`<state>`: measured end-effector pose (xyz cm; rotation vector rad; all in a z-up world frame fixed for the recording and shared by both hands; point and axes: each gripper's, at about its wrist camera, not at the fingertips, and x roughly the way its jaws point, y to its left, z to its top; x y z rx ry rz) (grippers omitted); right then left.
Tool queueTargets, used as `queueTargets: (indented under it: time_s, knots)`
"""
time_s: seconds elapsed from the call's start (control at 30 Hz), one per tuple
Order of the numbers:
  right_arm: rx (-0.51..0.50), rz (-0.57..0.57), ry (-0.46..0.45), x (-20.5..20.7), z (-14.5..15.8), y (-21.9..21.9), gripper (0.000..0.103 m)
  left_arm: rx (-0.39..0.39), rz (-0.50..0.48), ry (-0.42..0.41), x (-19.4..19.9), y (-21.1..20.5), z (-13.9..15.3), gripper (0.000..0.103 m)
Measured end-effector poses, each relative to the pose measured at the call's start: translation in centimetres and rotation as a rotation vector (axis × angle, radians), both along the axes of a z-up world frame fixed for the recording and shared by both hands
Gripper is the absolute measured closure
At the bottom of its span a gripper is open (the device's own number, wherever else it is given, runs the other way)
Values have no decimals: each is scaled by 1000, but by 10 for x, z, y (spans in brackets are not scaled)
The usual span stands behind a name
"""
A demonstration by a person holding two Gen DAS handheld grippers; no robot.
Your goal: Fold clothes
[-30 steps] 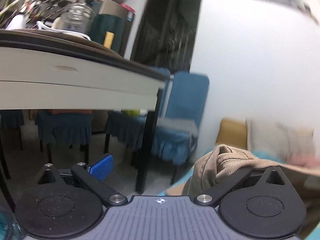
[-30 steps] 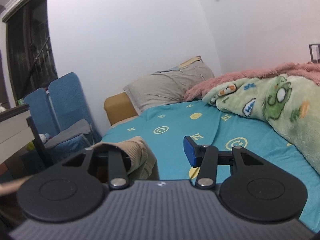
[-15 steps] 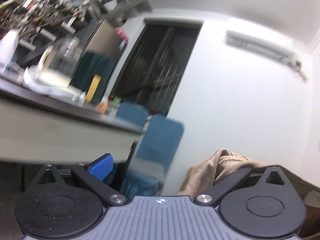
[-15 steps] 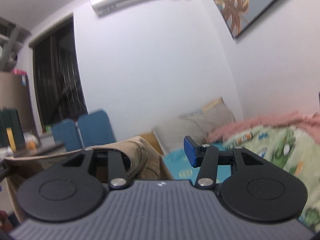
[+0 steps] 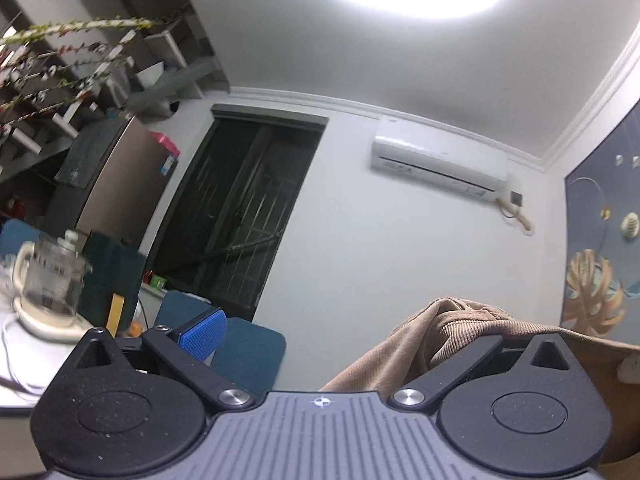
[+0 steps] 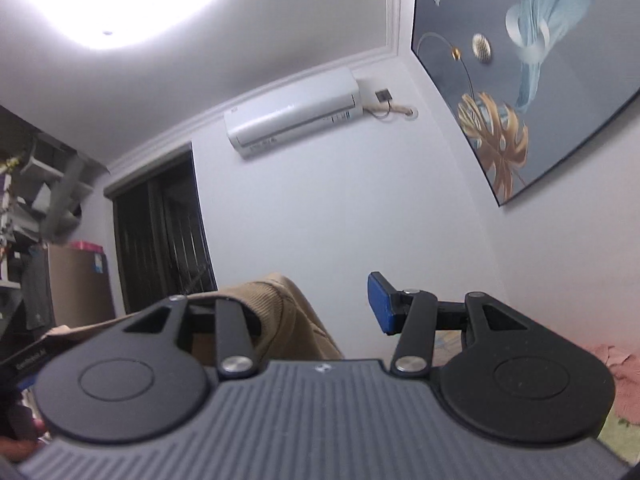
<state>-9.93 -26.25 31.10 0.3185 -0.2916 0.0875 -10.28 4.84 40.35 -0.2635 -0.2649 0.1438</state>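
Both claws, left claw [image 5: 328, 330] and right claw [image 6: 316, 308], stand apart, tan garment [image 5: 452, 332] draped over one finger each, raised toward air conditioner [image 5: 438, 166], likely to spread it.

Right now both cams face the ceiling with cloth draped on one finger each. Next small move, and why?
Probably lower both tongs toward the bed. The tan garment hangs over the left tongs' right finger and the right tongs' left finger, jaws apart on both, so it is only draped and could slip. Both views show ceiling and wall, with no flat surface visible.
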Motion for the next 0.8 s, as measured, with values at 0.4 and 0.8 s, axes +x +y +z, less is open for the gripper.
queueTargets:
  time_s: [0.4,0.8]
  knots:
    - [-17,-31,199,50,-20,-22,52,63,-26,200,87,-30,-49,0]
    - [-84,-87,370,327,-144,-33,53,115,0,442,374,-49,-214,0]
